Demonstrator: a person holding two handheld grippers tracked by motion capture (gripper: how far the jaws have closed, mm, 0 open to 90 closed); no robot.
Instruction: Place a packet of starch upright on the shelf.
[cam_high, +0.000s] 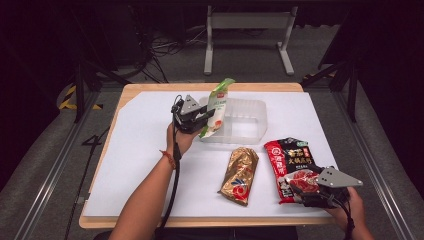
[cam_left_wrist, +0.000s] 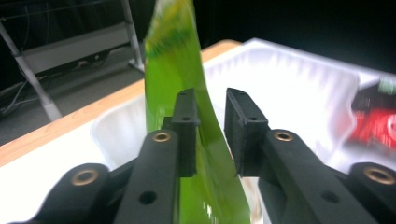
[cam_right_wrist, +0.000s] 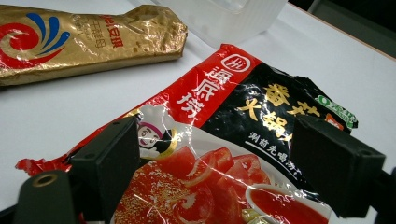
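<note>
Light, limp and slick green packet (cam_left_wrist: 175, 60) standing on edge at the near wall of the white bin (cam_high: 250, 112), slack between parted left gripper (cam_left_wrist: 212, 126) jaws; best pinched across its flat middle.

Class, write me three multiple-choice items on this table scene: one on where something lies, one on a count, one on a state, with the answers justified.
1. Where does the gold packet lie?
A. inside the clear tray
B. on the white sheet in front of the tray
C. on the floor

2. How many packets are in sight?
A. two
B. three
C. five

3. How is the green packet standing?
A. upright at the clear tray
B. flat on the sheet
C. under the red packet

Answers: 1 B, it lies on the sheet beside the red packet. 2 B, green, gold, red. 3 A, it stands between the left gripper's fingers.
</note>
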